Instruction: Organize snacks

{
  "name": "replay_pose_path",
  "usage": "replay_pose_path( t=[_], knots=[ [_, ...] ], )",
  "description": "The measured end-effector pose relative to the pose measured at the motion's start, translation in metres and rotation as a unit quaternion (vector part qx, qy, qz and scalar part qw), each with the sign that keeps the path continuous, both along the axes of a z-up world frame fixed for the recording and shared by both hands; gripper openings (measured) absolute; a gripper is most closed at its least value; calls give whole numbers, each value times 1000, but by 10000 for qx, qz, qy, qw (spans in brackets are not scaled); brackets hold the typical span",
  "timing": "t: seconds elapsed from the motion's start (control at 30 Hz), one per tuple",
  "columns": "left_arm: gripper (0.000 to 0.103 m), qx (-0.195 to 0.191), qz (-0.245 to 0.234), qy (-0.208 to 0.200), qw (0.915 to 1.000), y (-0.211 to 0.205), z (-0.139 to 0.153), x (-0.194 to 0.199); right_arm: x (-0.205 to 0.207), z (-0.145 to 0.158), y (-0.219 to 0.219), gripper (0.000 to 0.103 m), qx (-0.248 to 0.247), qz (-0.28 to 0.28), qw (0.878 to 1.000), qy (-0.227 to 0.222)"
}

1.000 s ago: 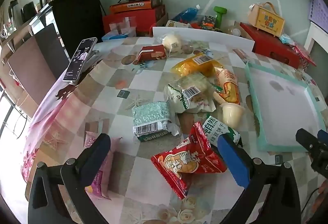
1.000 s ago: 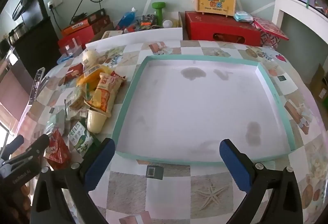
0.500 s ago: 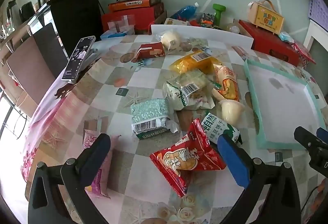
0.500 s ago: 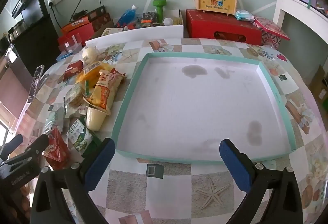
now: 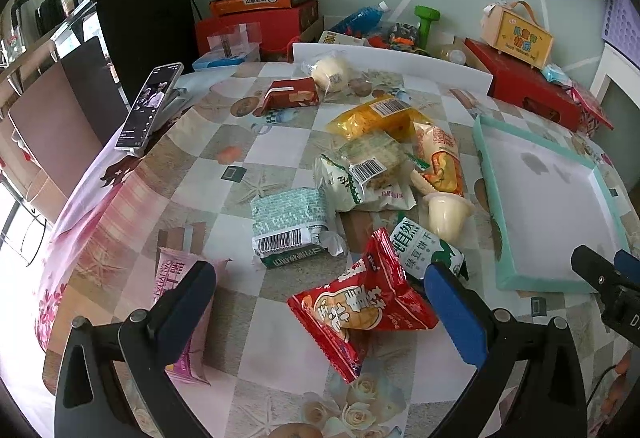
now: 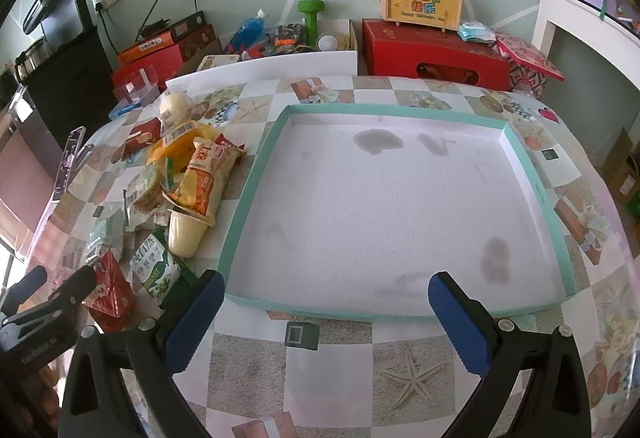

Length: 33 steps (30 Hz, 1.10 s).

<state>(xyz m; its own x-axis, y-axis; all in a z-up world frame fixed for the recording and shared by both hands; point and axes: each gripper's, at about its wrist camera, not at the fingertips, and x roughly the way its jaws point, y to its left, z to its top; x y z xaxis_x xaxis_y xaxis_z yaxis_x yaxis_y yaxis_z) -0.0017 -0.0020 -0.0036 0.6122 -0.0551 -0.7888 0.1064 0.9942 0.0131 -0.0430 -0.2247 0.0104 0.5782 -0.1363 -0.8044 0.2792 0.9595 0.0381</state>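
Checkered tablecloth [image 5: 280,141], red snack packet [image 5: 360,308] lying diagonally, left tongs [image 5: 320,302] spread

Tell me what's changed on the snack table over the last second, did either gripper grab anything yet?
No grab yet. The left gripper has eased slightly back from the pile, so the red snack bag sits a touch higher in its view; the right gripper pulled back a little from the teal tray. Both stay open and empty. The snacks and the tray lie where they were, and the tray holds nothing.
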Motion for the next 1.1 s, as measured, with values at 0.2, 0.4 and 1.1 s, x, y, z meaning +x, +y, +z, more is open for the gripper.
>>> replay_pose_path(
  t=[0.2,0.4,1.1],
  knots=[
    [103,-3,7,2,10000,0,0,-1,0,0,-1,103,9,-21,10000,5],
    [103,-4,8,13,10000,-1,-1,-1,0,0,-1,103,-17,10,10000,23],
    [103,-115,-6,133,9998,2,-3,3,2,-3,0,103,-34,19,10000,75]
  ],
)
